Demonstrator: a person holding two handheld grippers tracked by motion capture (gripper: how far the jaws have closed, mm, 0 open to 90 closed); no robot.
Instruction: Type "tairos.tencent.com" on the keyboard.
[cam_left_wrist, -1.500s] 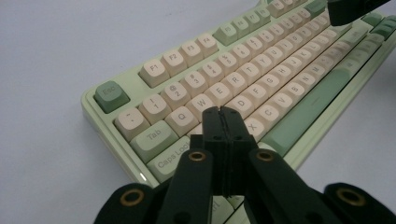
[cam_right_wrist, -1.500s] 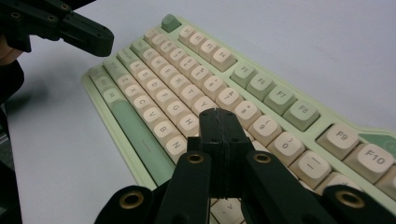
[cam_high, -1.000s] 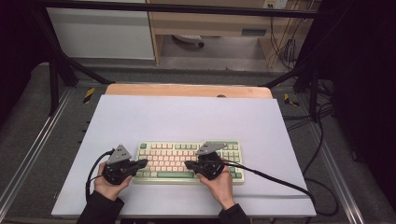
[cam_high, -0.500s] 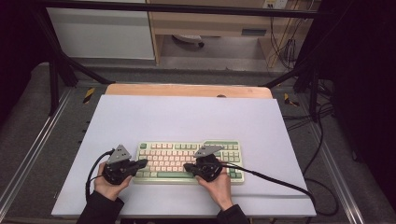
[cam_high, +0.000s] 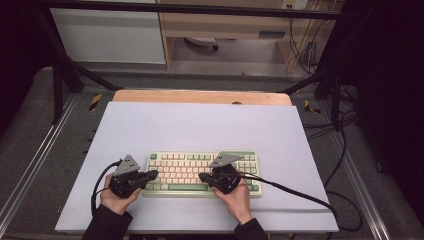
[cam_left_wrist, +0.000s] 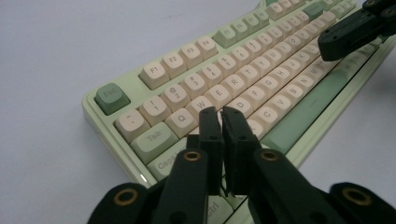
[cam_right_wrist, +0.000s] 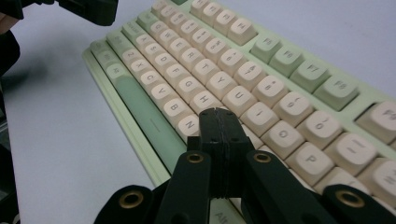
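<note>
Not much differs from a second ago: both hands sit at the same spots on the keyboard (cam_high: 202, 173), which lies on the near half of the lavender desk (cam_high: 200, 125), close to the person. The one change is the left gripper (cam_left_wrist: 222, 112), whose jaws have just been opening a crack; a thin slit shows between them with nothing in it, tips hovering over the A and S keys. The right gripper (cam_right_wrist: 218, 113) has its jaws pressed fully together, empty, above the M and K area. No containers on the desk.
</note>
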